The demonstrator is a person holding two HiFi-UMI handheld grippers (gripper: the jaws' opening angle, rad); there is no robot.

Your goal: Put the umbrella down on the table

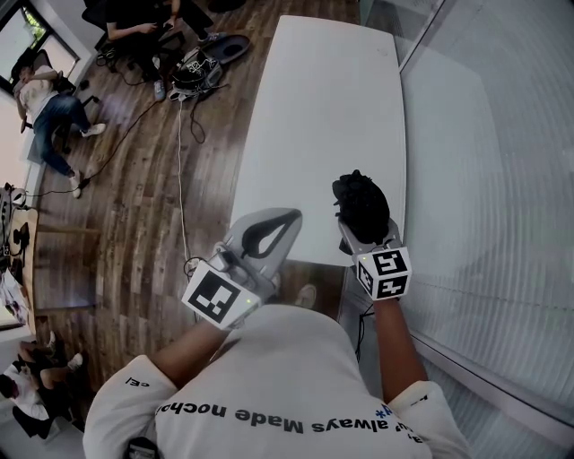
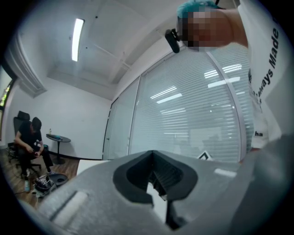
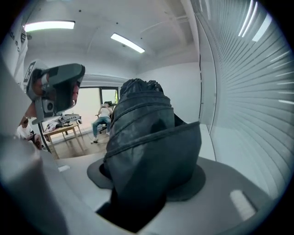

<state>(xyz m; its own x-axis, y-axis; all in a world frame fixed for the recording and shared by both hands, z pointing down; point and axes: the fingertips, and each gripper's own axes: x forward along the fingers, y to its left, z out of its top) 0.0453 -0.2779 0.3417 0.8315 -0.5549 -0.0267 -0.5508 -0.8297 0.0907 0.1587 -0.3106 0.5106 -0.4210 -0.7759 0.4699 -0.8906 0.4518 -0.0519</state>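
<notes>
Shirt: the person (image 1: 269, 385) working the tools is wearing a pale top with dark lettering and is standing at the near end of the surface.
Marker cubes: one cube (image 1: 218, 298) is sitting on the back of the left tool just short of the surface's near edge. The other (image 1: 386, 272) is riding on the right tool by the near right corner.
Left tongs: the left tongs (image 1: 289, 217) are reaching in over the near left corner of the surface. Their two jaws are meeting at the tips and are gripping nothing.
Right tongs: the right tongs (image 1: 366, 231) are pointing in over the near right end of the surface. Their jaws are standing fairly wide and are pressing on the umbrella from both sides.
Umbrella: the folded dark umbrella (image 1: 361, 204) is sticking out past the right tongs, its bunched fabric showing over the near right part of the surface. I cannot tell whether it is touching the surface.
Surface: the long white surface (image 1: 323, 116) is running away from the person, bare along its length.
Glass wall: a glass wall with pale blinds (image 1: 484, 179) is running along the right side of the surface.
Floor: a wooden floor (image 1: 134, 197) is lying to the left of the surface, with a thin cable (image 1: 179, 170) trailing across it.
People beyond: a seated person (image 1: 49, 108) is sitting well off to the left of the surface's far end. Another (image 1: 143, 27) is sitting near its far left corner.
</notes>
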